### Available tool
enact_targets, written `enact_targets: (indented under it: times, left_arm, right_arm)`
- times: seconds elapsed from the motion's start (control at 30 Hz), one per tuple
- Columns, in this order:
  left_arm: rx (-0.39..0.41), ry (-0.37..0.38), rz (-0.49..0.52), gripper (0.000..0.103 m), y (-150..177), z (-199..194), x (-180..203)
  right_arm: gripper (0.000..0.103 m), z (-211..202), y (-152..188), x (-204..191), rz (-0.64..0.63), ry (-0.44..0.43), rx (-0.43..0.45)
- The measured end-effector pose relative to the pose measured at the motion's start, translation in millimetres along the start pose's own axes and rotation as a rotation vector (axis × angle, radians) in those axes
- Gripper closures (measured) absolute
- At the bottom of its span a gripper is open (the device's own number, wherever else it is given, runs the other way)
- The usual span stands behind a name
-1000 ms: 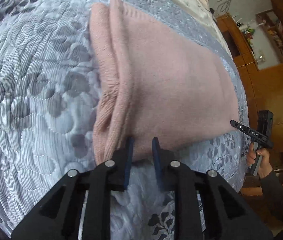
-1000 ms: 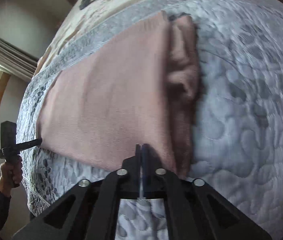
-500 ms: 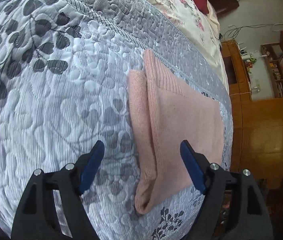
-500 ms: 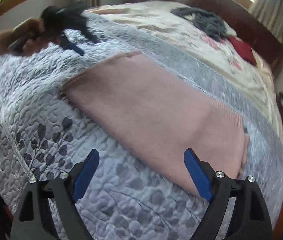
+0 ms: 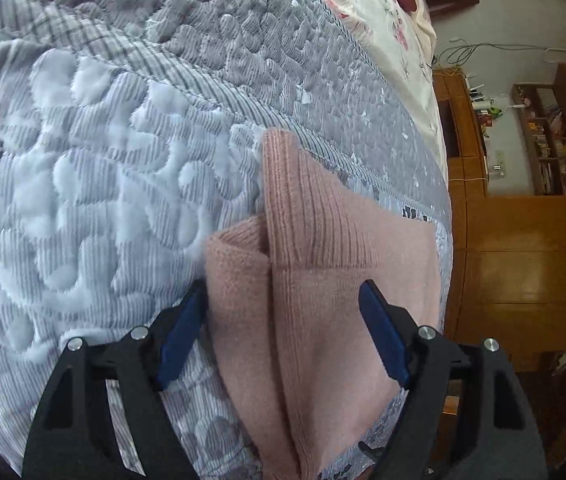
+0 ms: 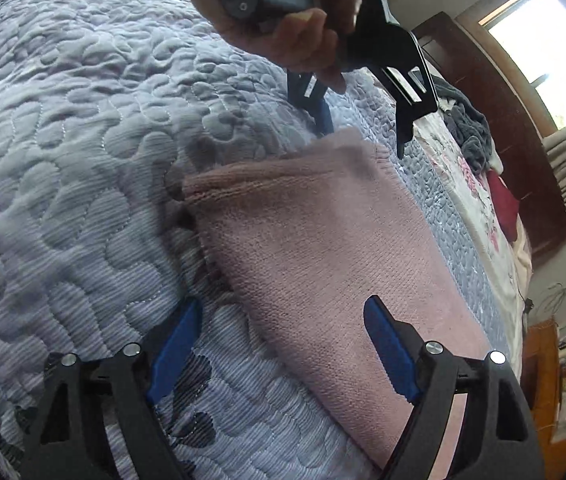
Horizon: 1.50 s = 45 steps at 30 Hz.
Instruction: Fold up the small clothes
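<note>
A pink knitted garment point(image 5: 323, 312) lies folded on the grey quilted bedspread point(image 5: 103, 168), its ribbed hem toward the far side. My left gripper point(image 5: 283, 336) is open and straddles the garment's near folded end, blue pads on either side. In the right wrist view the same pink garment point(image 6: 323, 264) lies flat, and my right gripper point(image 6: 283, 344) is open over its near corner. The left gripper point(image 6: 363, 120), held in a hand point(image 6: 283, 20), hovers open at the garment's far end in that view.
A floral sheet point(image 5: 387, 12) with a dark red cushion point(image 6: 503, 204) and a grey garment point(image 6: 467, 128) lies beyond the quilt. A wooden cabinet point(image 5: 523, 260) stands beside the bed's edge. A dark headboard point(image 6: 491, 120) and a bright window point(image 6: 547, 48) are at the back.
Both grippers let go of the pink garment, opened wide and lifted. Each has since come down to an opposite end of the folded garment.
</note>
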State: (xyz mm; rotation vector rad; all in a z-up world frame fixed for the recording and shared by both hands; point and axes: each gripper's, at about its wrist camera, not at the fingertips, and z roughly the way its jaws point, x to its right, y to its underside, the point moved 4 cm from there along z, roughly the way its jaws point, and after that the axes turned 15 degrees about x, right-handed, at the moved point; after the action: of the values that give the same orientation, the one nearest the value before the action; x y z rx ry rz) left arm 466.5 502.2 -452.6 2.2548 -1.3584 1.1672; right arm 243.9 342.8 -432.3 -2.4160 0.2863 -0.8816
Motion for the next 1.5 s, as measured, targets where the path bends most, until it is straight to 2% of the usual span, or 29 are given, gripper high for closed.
enact_targets:
  times: [0.13, 0.17, 0.2, 0.27, 0.3, 0.37, 0.4, 0.47, 0.53, 0.63, 0.93, 1.2, 1.5]
  left_arm:
    - [-0.013, -0.004, 0.009, 0.031, -10.9, 16.0, 5.7]
    - [-0.014, -0.014, 0.007, 0.038, -13.1, 18.3, 5.9]
    - [-0.016, -0.020, 0.000, 0.049, -15.2, 20.6, 5.7]
    - [-0.027, -0.039, -0.022, 0.061, -18.3, 24.4, 2.1]
    - [-0.033, -0.046, -0.032, 0.064, -19.3, 25.6, 0.3]
    - [-0.043, -0.067, -0.050, 0.077, -21.8, 27.4, -2.9]
    - [-0.045, -0.071, -0.055, 0.083, -22.7, 27.5, -3.0]
    - [-0.048, -0.085, -0.047, 0.086, -23.4, 26.6, 2.0]
    - [-0.041, -0.101, -0.033, 0.087, -22.5, 22.4, 9.7]
    - [-0.026, -0.108, -0.021, 0.087, -25.1, 11.7, 24.3]
    - [0.011, -0.117, 0.057, 0.088, -30.7, -20.1, 103.9]
    - [0.025, -0.148, 0.147, 0.088, -27.8, -32.0, 180.0]
    - [0.018, -0.176, 0.218, 0.088, -16.9, -20.7, 246.8]
  right_arm:
    - [0.020, 10.2, -12.4, -6.9, -0.007, 0.046, 0.028]
    - [0.020, 14.0, -17.6, -6.5, 0.000, 0.055, 0.034]
    - [0.020, 17.2, -23.2, -5.4, 0.009, 0.064, 0.042]
    - [0.022, 24.0, -32.9, -2.8, 0.030, 0.073, 0.044]
    - [0.025, 27.3, -37.3, -1.7, 0.038, 0.076, 0.047]
    - [0.039, 32.5, -44.5, -1.6, 0.046, 0.069, 0.042]
    - [0.057, 34.5, -46.7, -0.7, 0.059, 0.058, 0.035]
    - [0.067, 35.3, -48.8, 3.6, 0.091, 0.053, 0.023]
    - [0.082, 29.1, -49.9, 10.6, 0.134, 0.046, 0.025]
    - [0.089, 13.6, -52.2, 25.6, 0.193, 0.051, 0.045]
    - [0.092, -42.2, -59.0, 91.3, 0.434, 0.092, 0.123]
    - [0.092, -85.9, -47.4, 149.0, 0.630, 0.124, 0.189]
    - [0.093, -118.2, -26.5, 190.8, 0.736, 0.165, 0.209]
